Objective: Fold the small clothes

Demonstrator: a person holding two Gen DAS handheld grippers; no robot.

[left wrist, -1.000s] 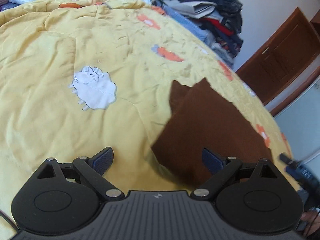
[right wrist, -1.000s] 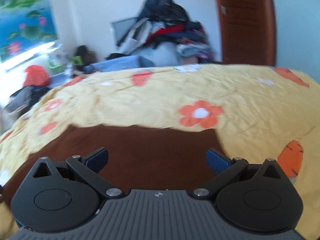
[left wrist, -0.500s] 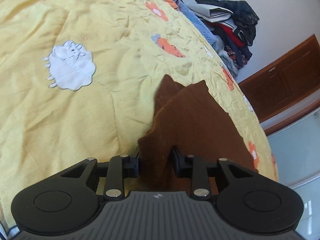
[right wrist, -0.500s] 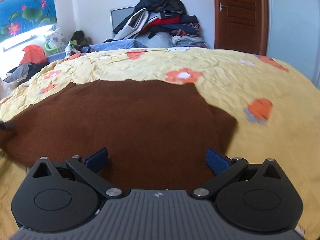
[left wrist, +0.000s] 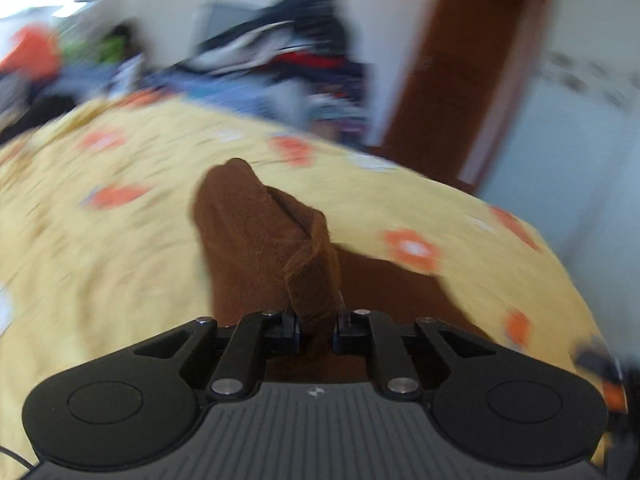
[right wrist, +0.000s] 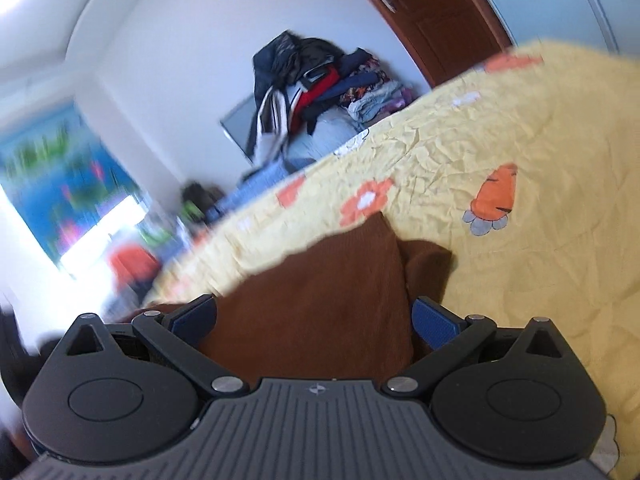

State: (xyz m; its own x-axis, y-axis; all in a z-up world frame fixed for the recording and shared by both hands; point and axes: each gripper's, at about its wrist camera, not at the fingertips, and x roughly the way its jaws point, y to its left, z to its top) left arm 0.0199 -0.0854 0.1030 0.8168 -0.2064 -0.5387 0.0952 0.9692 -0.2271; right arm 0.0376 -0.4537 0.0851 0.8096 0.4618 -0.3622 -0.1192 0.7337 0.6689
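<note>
A small brown garment [left wrist: 256,236] lies on the yellow patterned bedspread [left wrist: 100,240]. My left gripper [left wrist: 316,326] is shut on a bunched edge of it, and the cloth stands up in a fold between the jaws. In the right wrist view the same brown garment [right wrist: 328,300] spreads in front of my right gripper [right wrist: 314,320], which is open with its blue pads [right wrist: 434,322] either side of the cloth, not pinching it. The view is tilted and partly blurred.
A heap of mixed clothes [right wrist: 316,84] is piled at the far side of the bed against the white wall. A brown wooden door [right wrist: 432,12] stands to the right. A blue poster [right wrist: 60,184] hangs on the left wall.
My left gripper closed on the brown garment's edge and has lifted it, swinging round fast. My right gripper stayed open and tilted over the cloth.
</note>
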